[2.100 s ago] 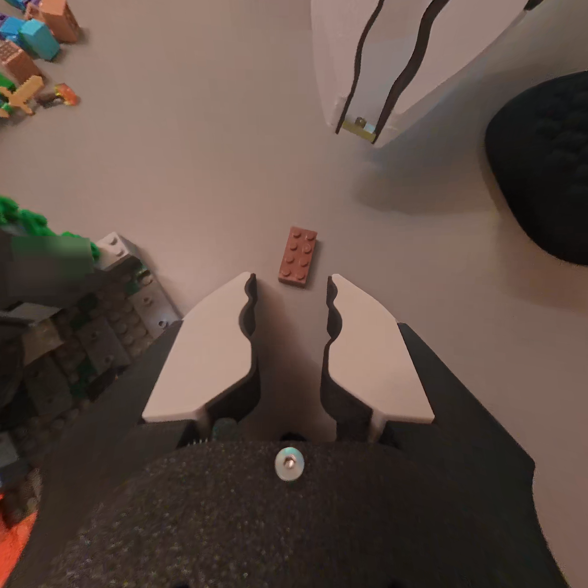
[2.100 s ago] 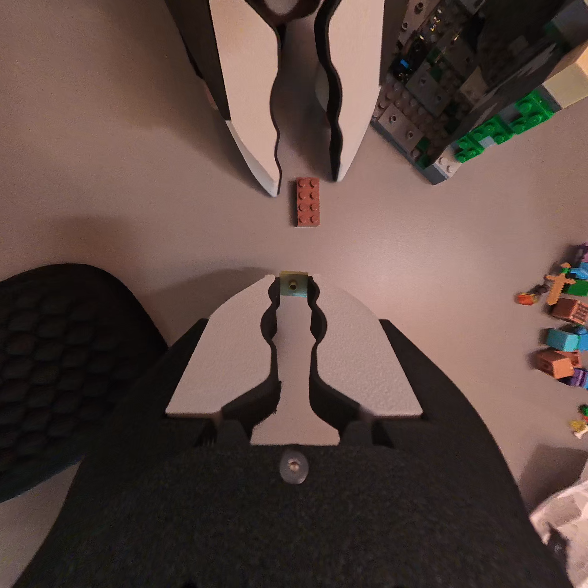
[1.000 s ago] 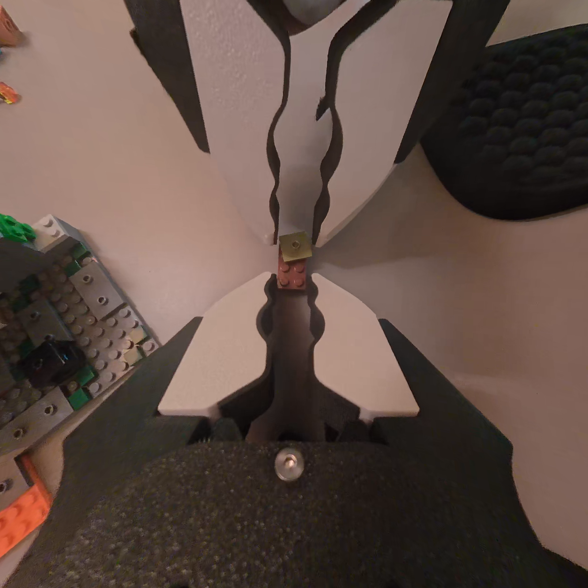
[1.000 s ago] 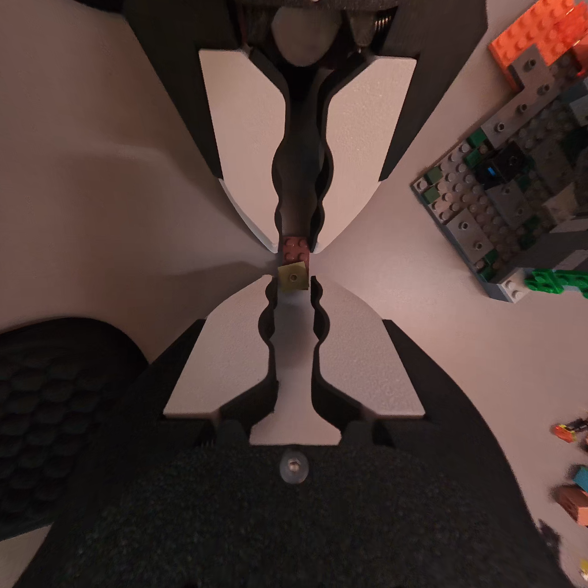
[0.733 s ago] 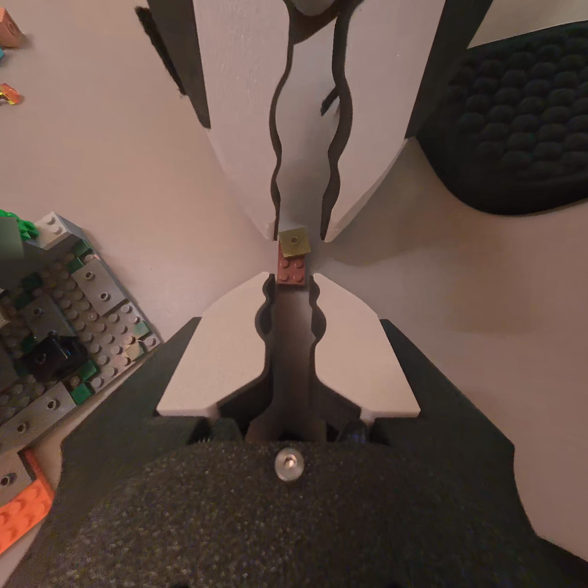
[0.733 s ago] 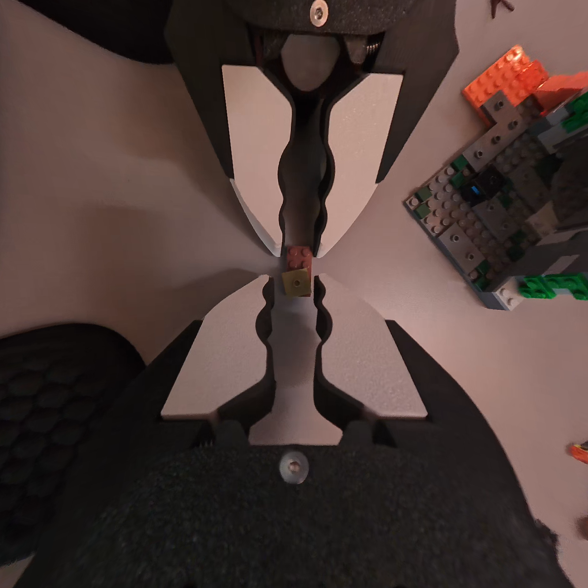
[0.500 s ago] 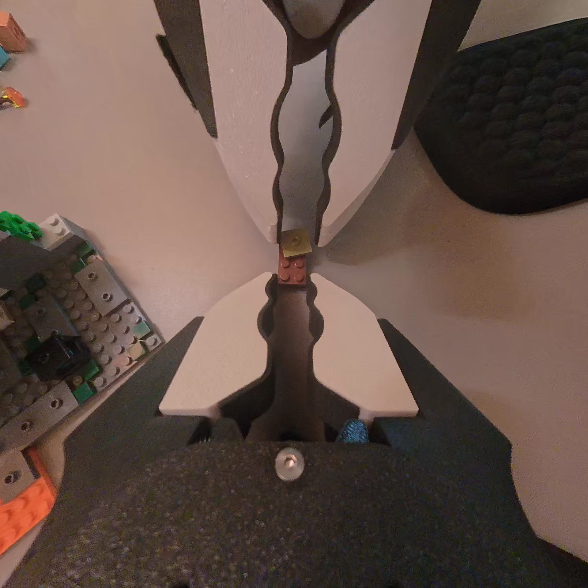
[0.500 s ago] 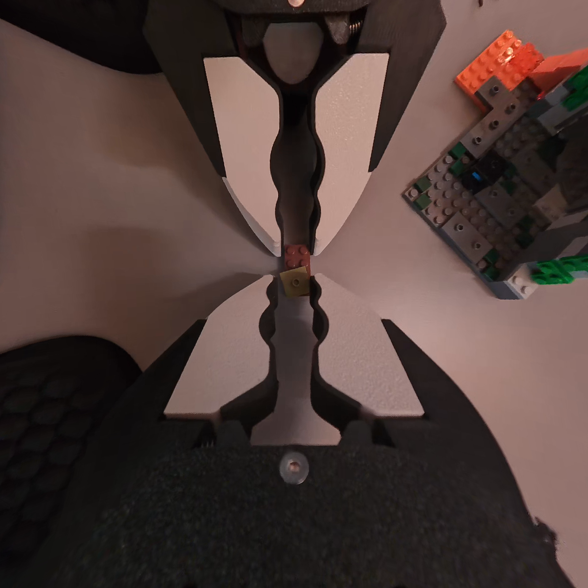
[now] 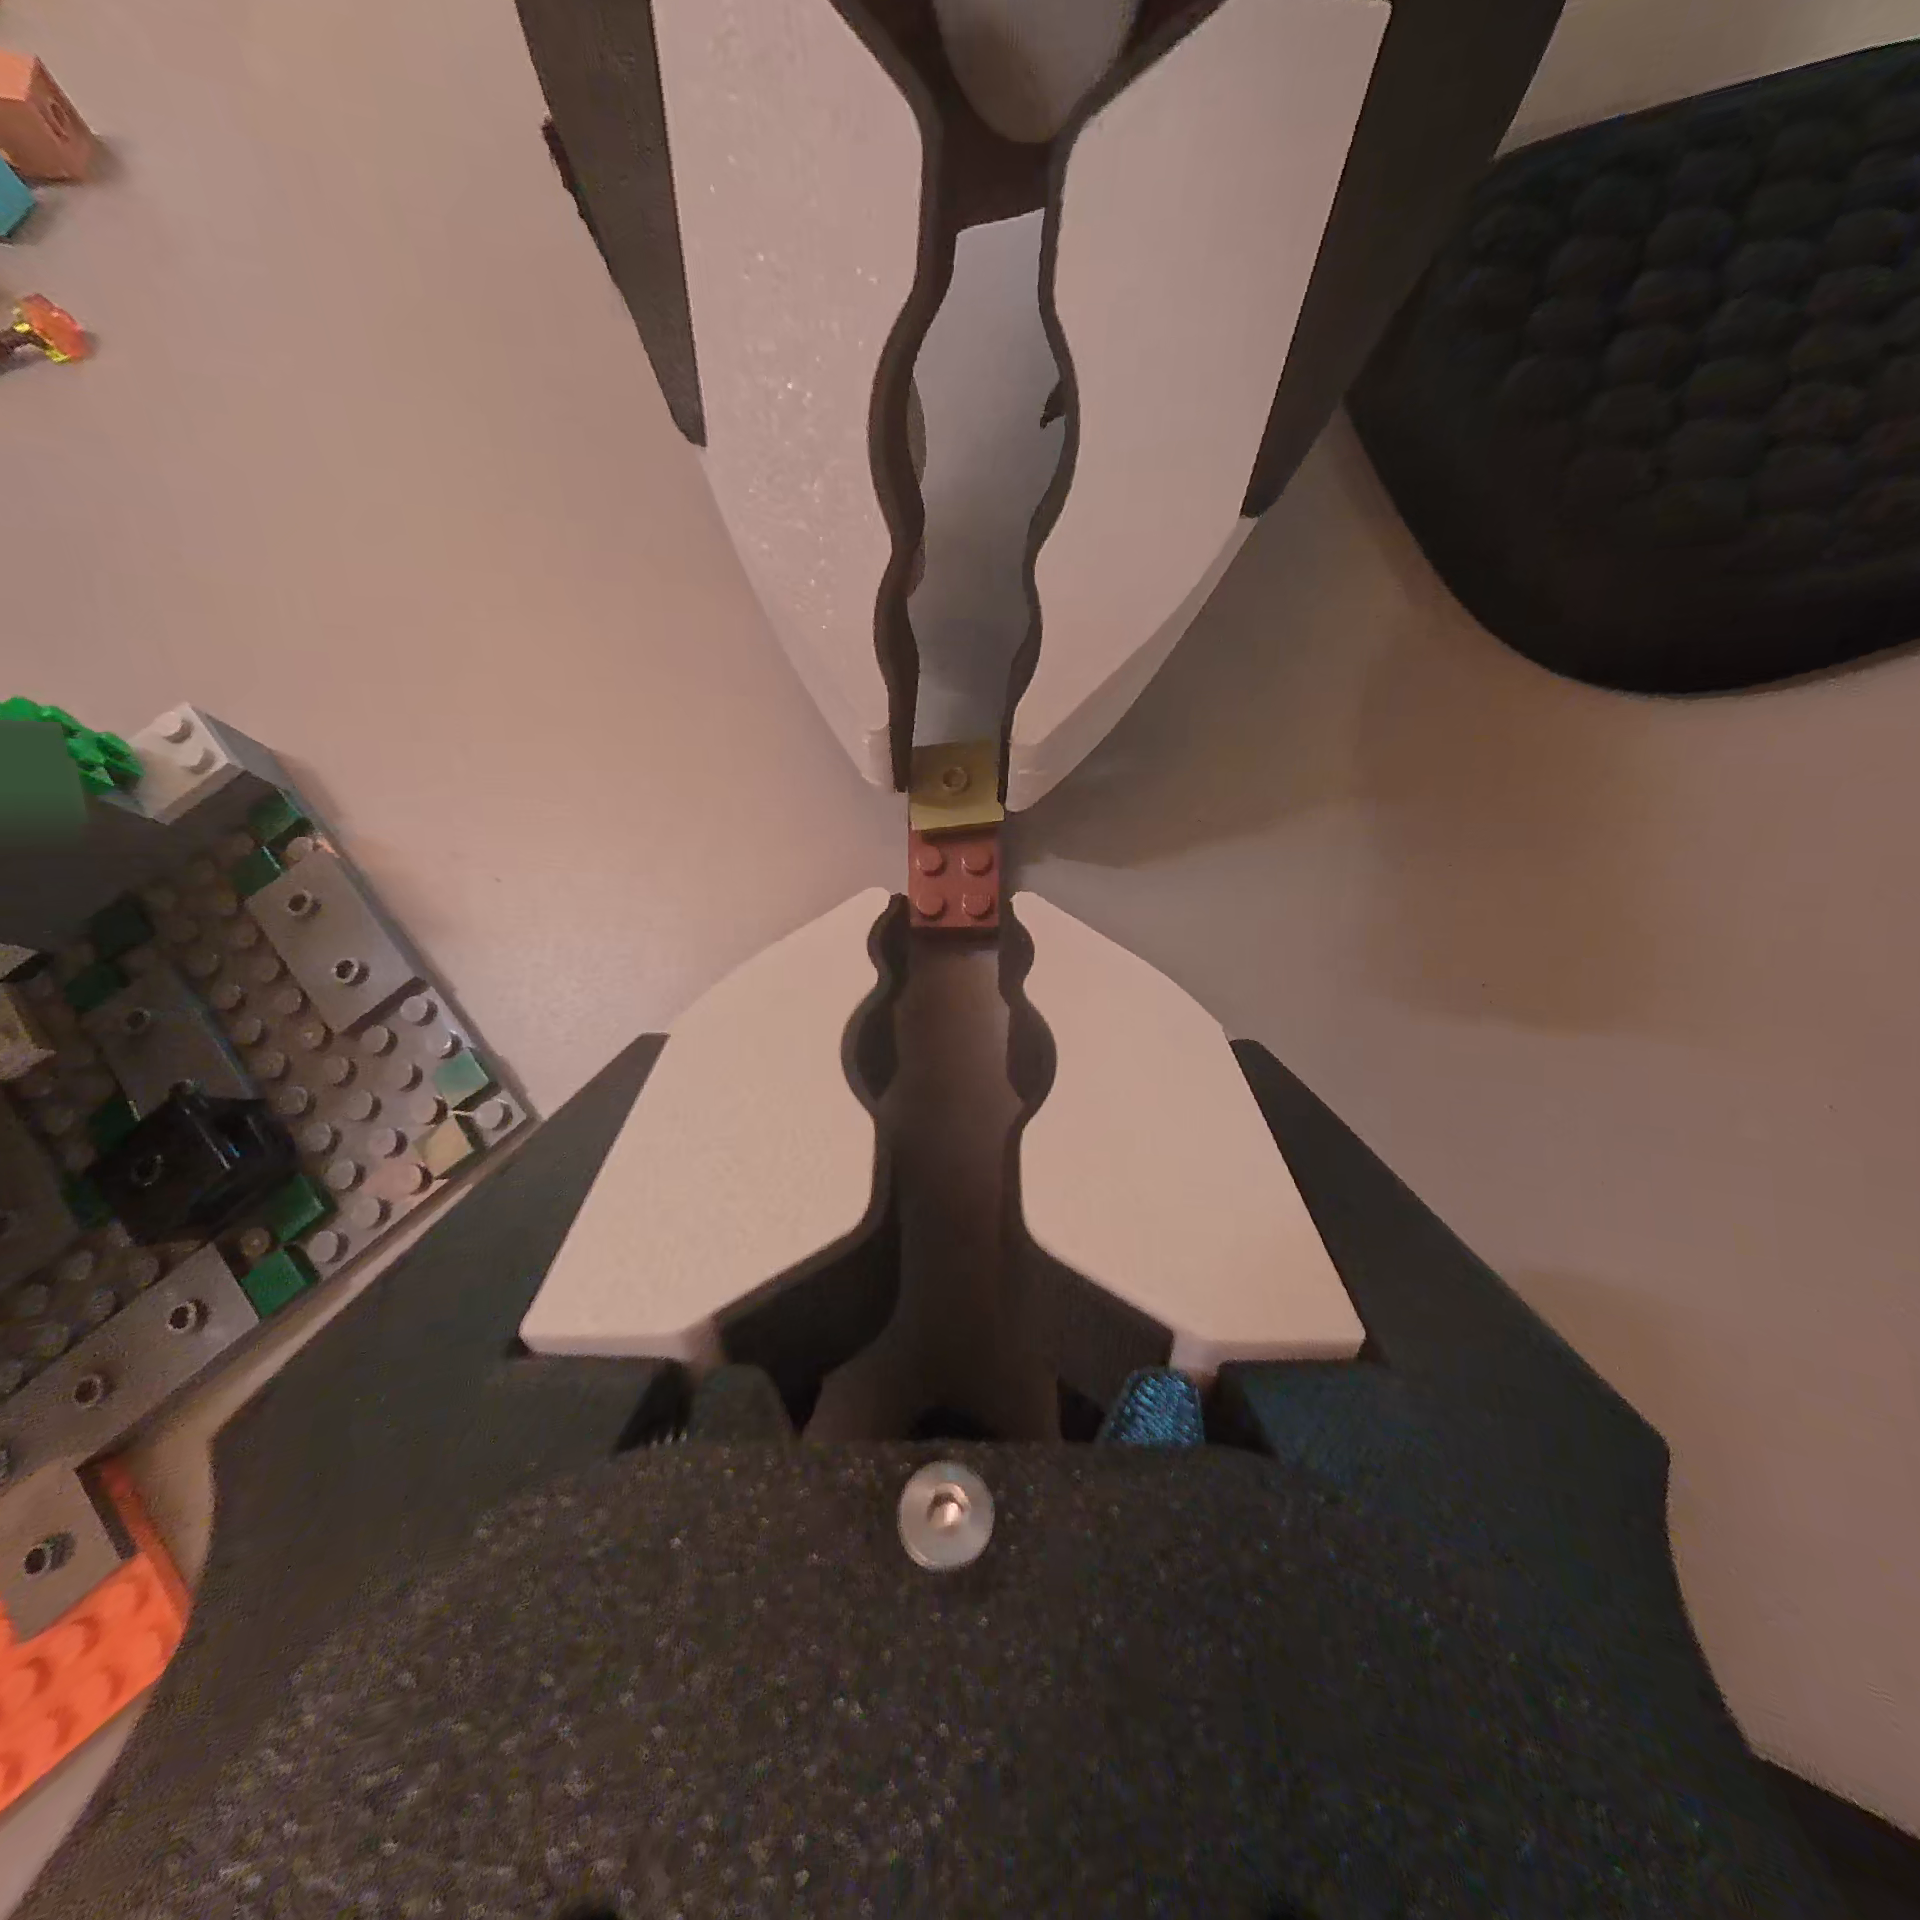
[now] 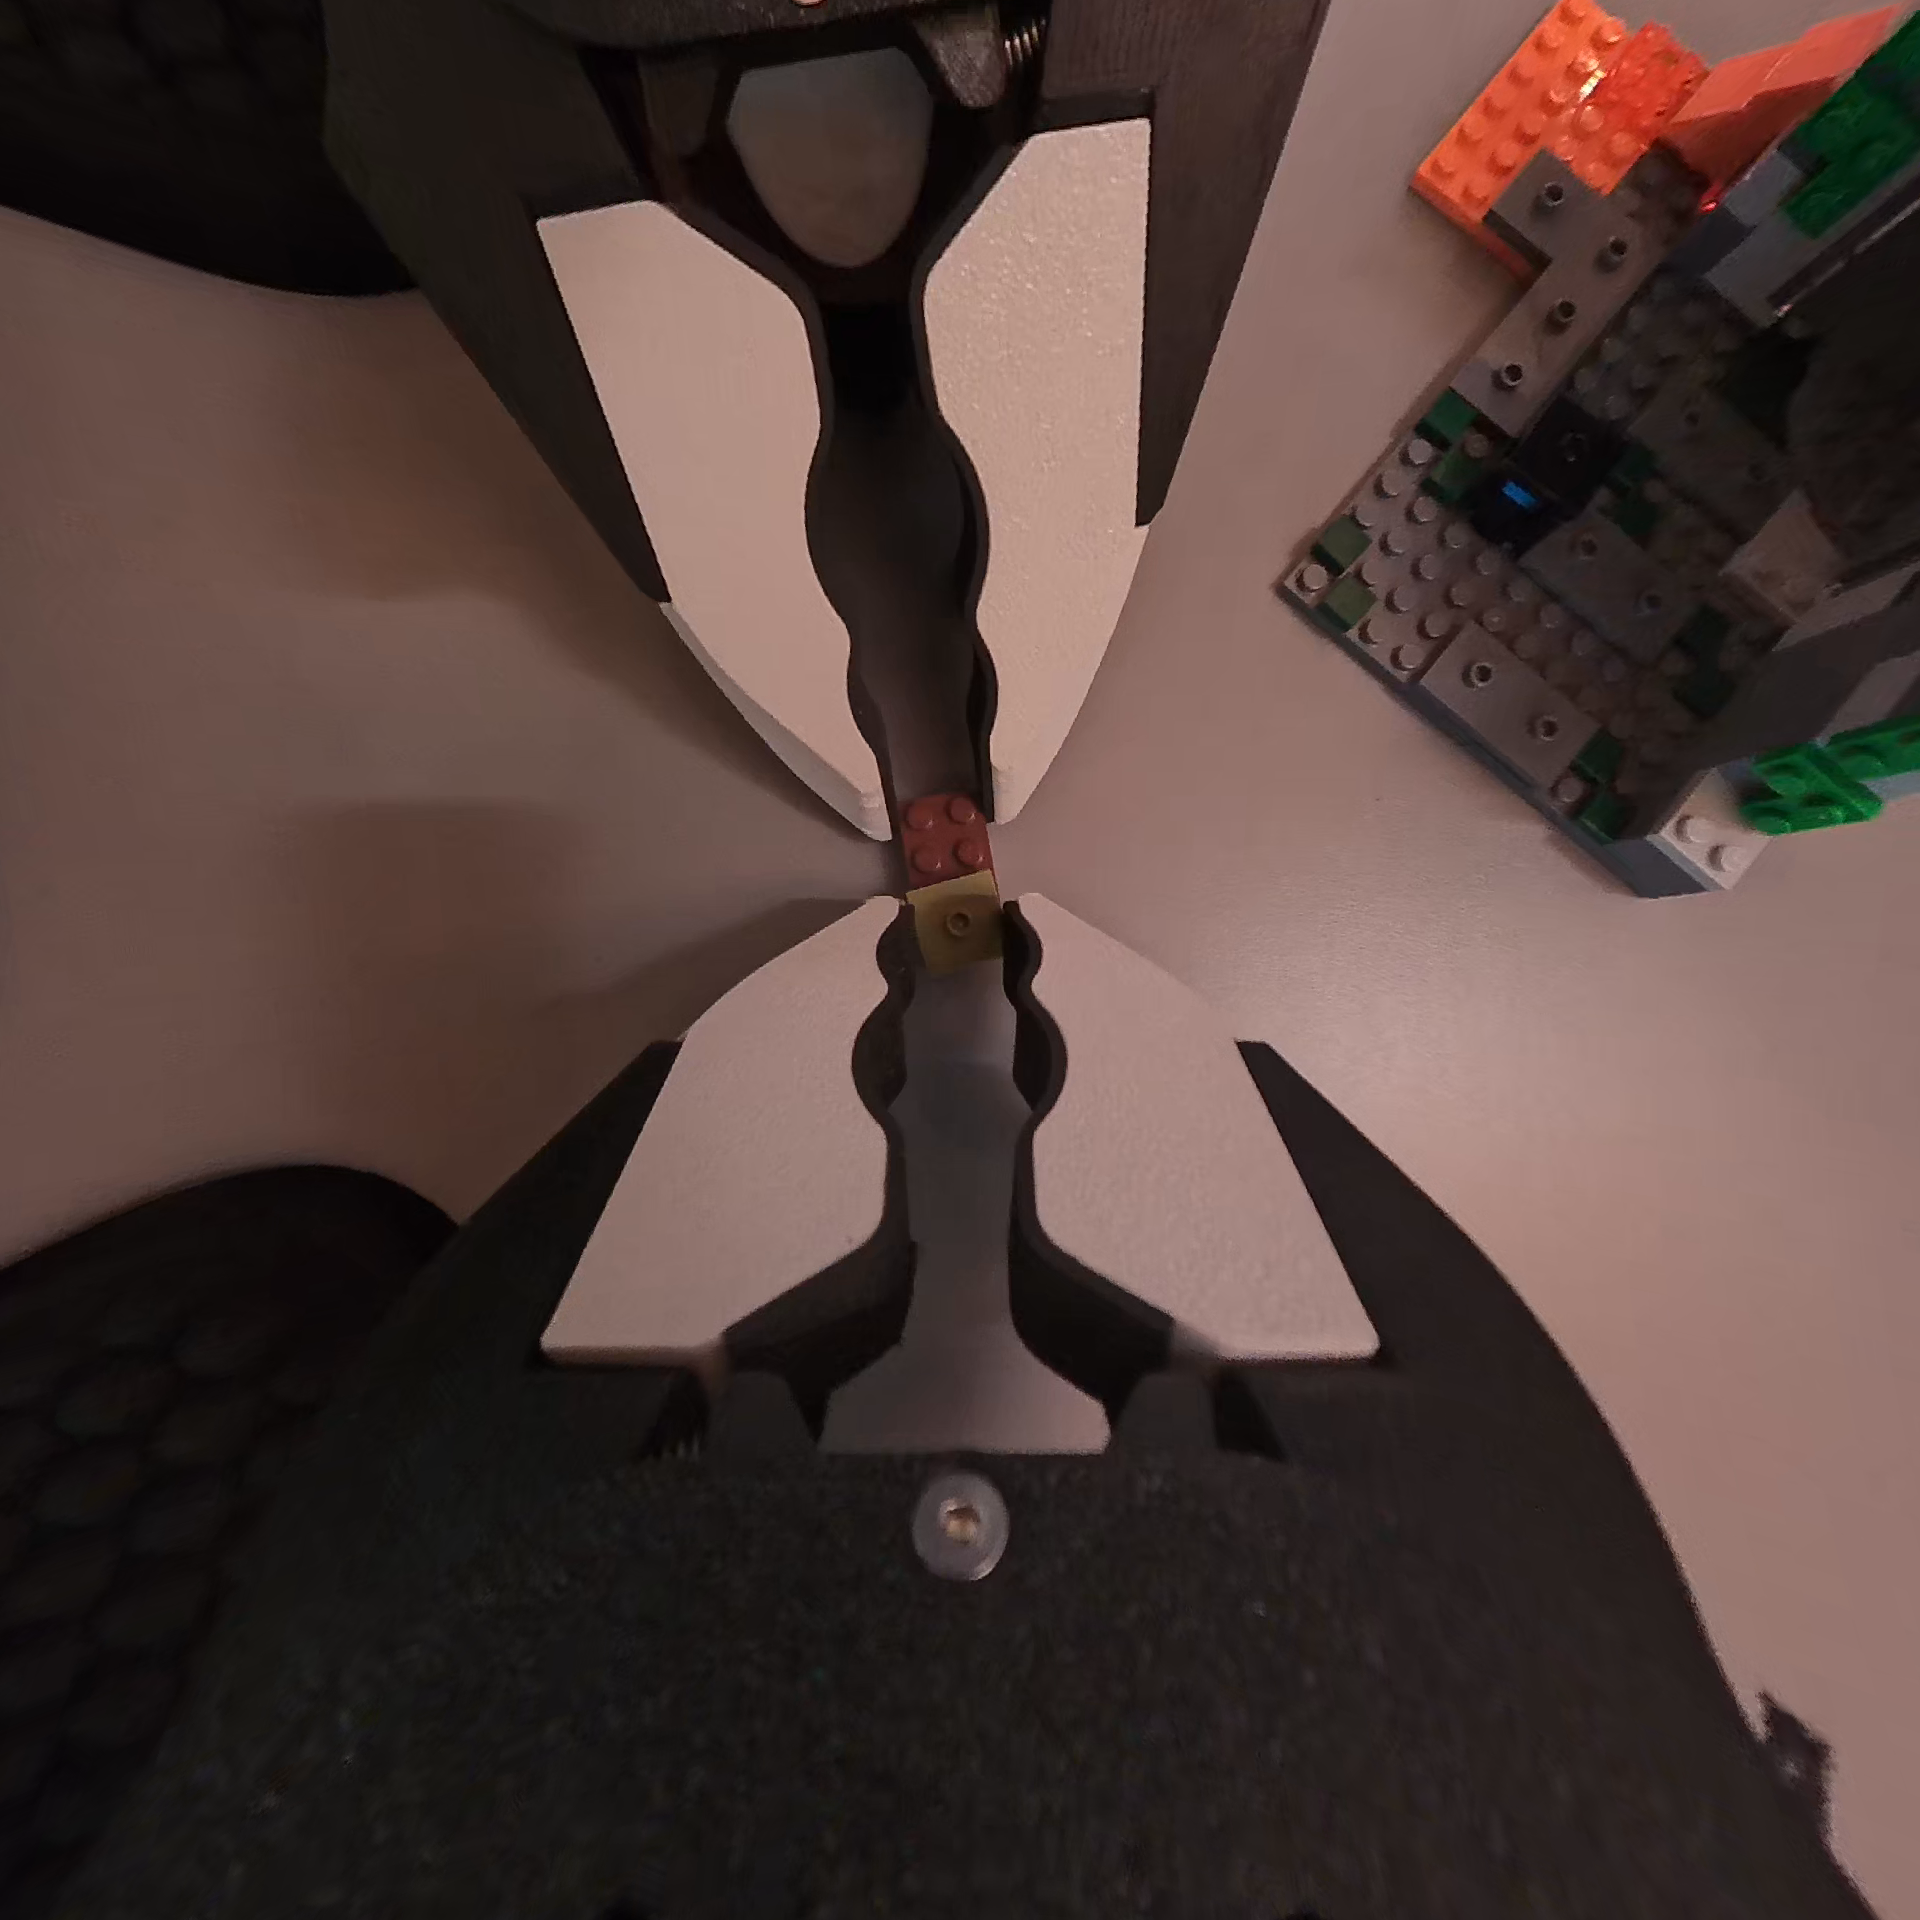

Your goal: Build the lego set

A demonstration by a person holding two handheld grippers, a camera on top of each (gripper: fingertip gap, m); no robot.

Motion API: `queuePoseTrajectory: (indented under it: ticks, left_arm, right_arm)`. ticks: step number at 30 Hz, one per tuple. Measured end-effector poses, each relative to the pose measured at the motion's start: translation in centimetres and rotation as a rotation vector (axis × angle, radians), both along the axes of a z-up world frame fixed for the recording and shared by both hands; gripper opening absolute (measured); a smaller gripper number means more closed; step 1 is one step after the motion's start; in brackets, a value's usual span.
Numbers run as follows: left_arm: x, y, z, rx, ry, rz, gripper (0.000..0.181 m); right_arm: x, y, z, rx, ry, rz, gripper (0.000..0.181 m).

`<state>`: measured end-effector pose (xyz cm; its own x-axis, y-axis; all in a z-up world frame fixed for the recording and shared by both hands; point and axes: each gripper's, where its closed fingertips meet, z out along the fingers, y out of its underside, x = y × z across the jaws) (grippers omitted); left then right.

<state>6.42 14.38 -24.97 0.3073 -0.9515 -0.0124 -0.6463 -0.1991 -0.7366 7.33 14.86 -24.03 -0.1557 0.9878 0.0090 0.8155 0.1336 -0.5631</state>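
My left gripper is shut on the near end of a brown studded plate, held above the pale table. My right gripper faces it tip to tip, shut on a small olive-yellow tile with one centre stud. The tile sits over the far end of the brown plate, slightly tilted; whether it is pressed down flat I cannot tell. The right gripper fills the top of the left wrist view, and the left gripper fills the top of the right wrist view.
The grey and green lego build with orange plates stands to the left of my left gripper; it shows at the upper right of the right wrist view. A black cushion lies on the other side. Loose bricks lie far left. My left and right fingertips are right by each other.
Over two seconds the left gripper shut on the brown plate and lifted it. The right gripper brought the olive tile onto its far end. In the last half second little has moved.
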Motion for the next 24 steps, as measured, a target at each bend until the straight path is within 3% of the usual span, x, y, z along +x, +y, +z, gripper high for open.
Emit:
queuePoseTrajectory:
  ticks: [24]
  left_arm:
    - [0.07,-0.08,0.01,-0.004,-0.007,-0.002,0.017]
  right_arm:
    - [0.01,0.07,0.14,0.014,-0.004,-0.004,0.018]
